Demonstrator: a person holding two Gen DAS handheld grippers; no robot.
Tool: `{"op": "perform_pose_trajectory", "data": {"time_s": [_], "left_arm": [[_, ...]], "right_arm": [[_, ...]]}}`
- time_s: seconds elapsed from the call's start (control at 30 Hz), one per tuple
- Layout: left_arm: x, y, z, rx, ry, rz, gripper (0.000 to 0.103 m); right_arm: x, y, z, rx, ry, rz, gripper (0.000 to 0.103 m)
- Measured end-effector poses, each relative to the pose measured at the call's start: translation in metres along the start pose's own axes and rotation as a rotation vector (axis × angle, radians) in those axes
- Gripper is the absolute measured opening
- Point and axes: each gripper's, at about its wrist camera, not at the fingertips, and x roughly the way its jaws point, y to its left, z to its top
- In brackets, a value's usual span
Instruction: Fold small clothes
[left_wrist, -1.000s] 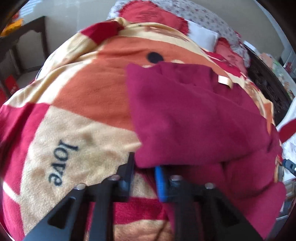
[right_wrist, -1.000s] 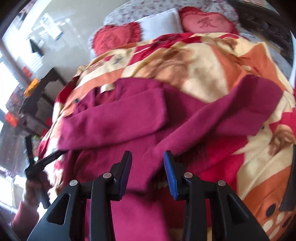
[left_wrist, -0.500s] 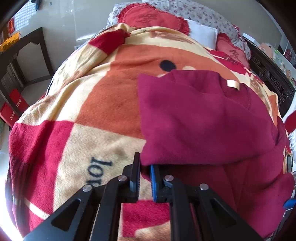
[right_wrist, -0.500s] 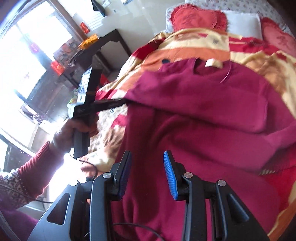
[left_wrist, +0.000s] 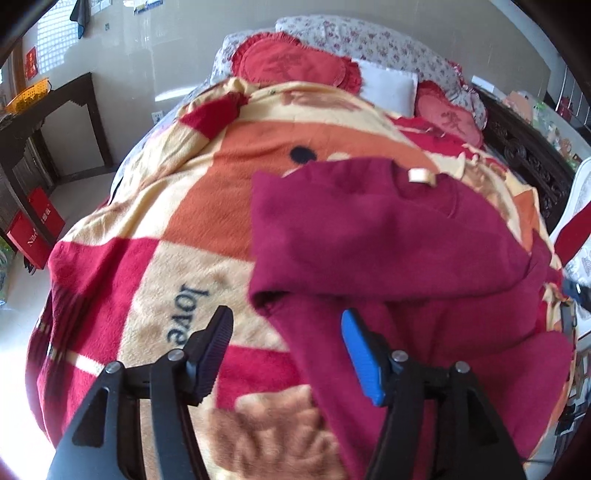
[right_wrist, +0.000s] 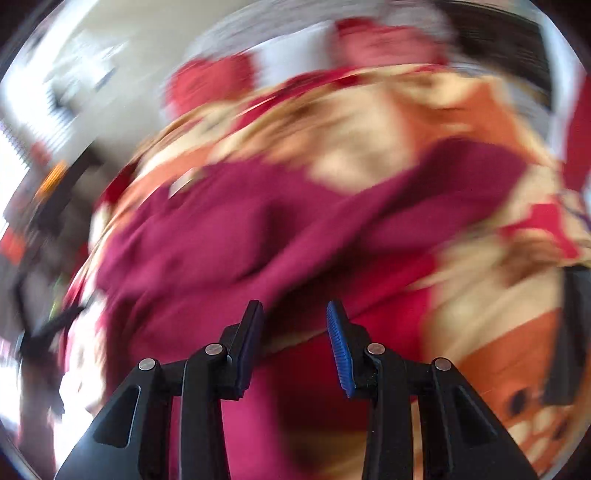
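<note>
A dark red long-sleeved top (left_wrist: 388, 251) lies on the bed's patterned blanket (left_wrist: 207, 206), its left sleeve folded across the chest, a cream neck label (left_wrist: 421, 176) at the collar. My left gripper (left_wrist: 286, 332) is open and empty just short of the folded sleeve's cuff. The right wrist view is heavily blurred; it shows the same top (right_wrist: 229, 243) with its other sleeve stretched out to the right. My right gripper (right_wrist: 293, 326) is open and empty above the top's lower part.
Red heart cushions (left_wrist: 295, 66) and a white pillow (left_wrist: 388, 86) lie at the head of the bed. A dark wooden side table (left_wrist: 48, 122) and red boxes (left_wrist: 33, 229) stand on the floor to the left. A dark carved bed frame (left_wrist: 524, 162) runs along the right.
My left gripper was shut on the sleeve's cuff edge; it has opened and drawn back, leaving the sleeve folded across the top. My right gripper has swung quickly, from facing left back towards the top.
</note>
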Motion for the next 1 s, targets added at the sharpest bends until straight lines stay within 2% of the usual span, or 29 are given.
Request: {"op": "perform_pose_trajectory", "data": {"time_s": [0.1,0.2,0.3,0.4,0.63,0.73,0.77,0.8,0.87,0.93,1.0], "left_arm": [[-0.003,-0.02,0.007,0.023,-0.023,-0.006,0.067],[0.003,-0.041,0.012,0.061,-0.03,-0.006,0.071],[0.015,-0.061,0.016,0.083,-0.017,-0.01,0.073],[0.028,-0.076,0.018,0.102,-0.006,0.004,0.074],[0.059,-0.095,0.019,0.132,0.031,0.058,0.075],[0.065,-0.094,0.019,0.119,0.045,0.057,0.075],[0.065,-0.093,0.019,0.117,0.047,0.056,0.075],[0.066,-0.093,0.019,0.116,0.048,0.055,0.075],[0.065,-0.091,0.019,0.115,0.048,0.052,0.075],[0.063,-0.09,0.02,0.115,0.046,0.052,0.075],[0.062,-0.088,0.021,0.109,0.046,0.054,0.075]], "right_arm": [[-0.004,-0.049,0.041,0.114,-0.049,-0.086,0.018],[0.008,-0.082,0.079,0.201,-0.063,-0.106,0.018],[0.031,-0.091,0.103,0.242,-0.041,-0.098,0.018],[0.055,-0.09,0.117,0.264,-0.033,-0.128,0.018],[0.099,-0.1,0.131,0.293,0.021,-0.205,0.019],[0.105,-0.108,0.131,0.311,0.006,-0.2,0.018],[0.105,-0.108,0.13,0.294,-0.004,-0.211,0.014],[0.104,-0.107,0.131,0.278,-0.009,-0.226,0.003],[0.097,-0.098,0.13,0.212,-0.033,-0.273,0.0],[0.082,-0.087,0.13,0.166,-0.075,-0.246,0.0],[0.06,-0.072,0.128,0.137,-0.128,-0.172,0.0]]}}
